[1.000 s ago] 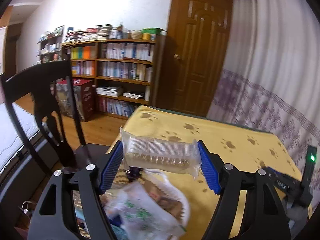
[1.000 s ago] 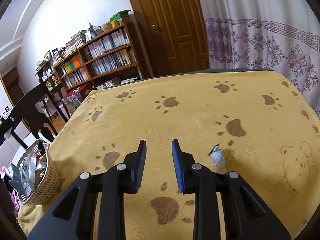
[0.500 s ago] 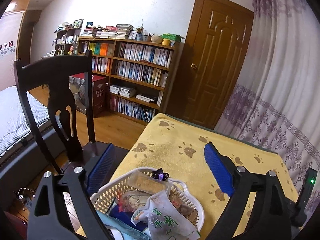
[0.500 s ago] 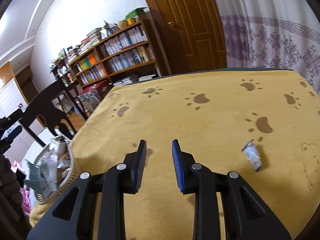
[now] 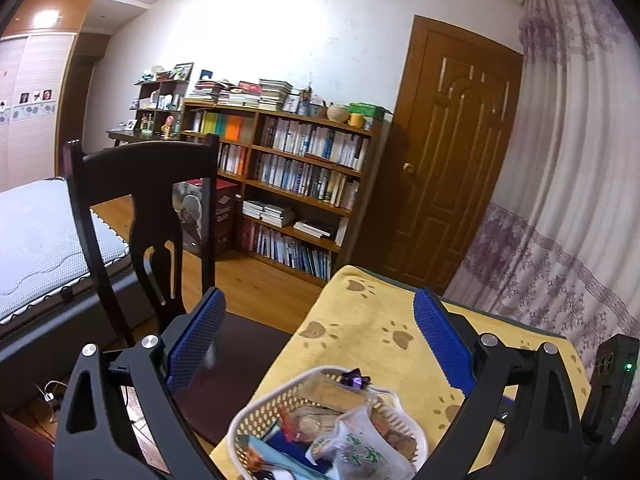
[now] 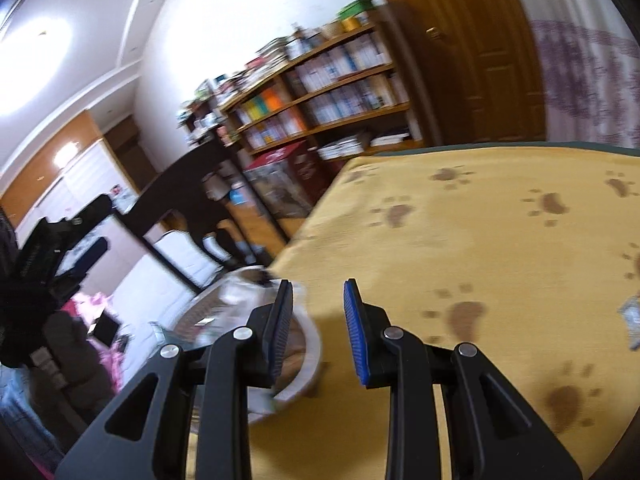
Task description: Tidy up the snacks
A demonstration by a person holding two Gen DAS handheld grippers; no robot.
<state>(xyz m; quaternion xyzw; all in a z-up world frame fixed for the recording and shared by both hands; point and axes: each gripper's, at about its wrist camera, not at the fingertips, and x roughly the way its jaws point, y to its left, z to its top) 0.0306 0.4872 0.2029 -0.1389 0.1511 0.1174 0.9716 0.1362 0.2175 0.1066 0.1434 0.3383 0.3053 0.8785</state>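
While the left gripper (image 5: 316, 344) hangs spread and empty above the white perforated plastic basket (image 5: 256, 420) at lower centre, the right gripper (image 6: 316, 320), parted and empty, should next fetch the small silvery wrapped snack (image 6: 631, 316) at far right.

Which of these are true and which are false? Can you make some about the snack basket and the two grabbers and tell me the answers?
1. The left gripper is squeezing a snack packet. False: its jaws are wide open and hold nothing.
2. The white basket has snack packets in it. True.
3. The basket sits in the middle of the yellow paw-print tablecloth. False: it sits near the cloth's edge, by the dark chair.
4. One small snack packet lies on the cloth outside the basket. True, at the right edge of the right wrist view.
5. The right gripper is shut tight. False: there is a gap between its blue pads, with nothing in it.
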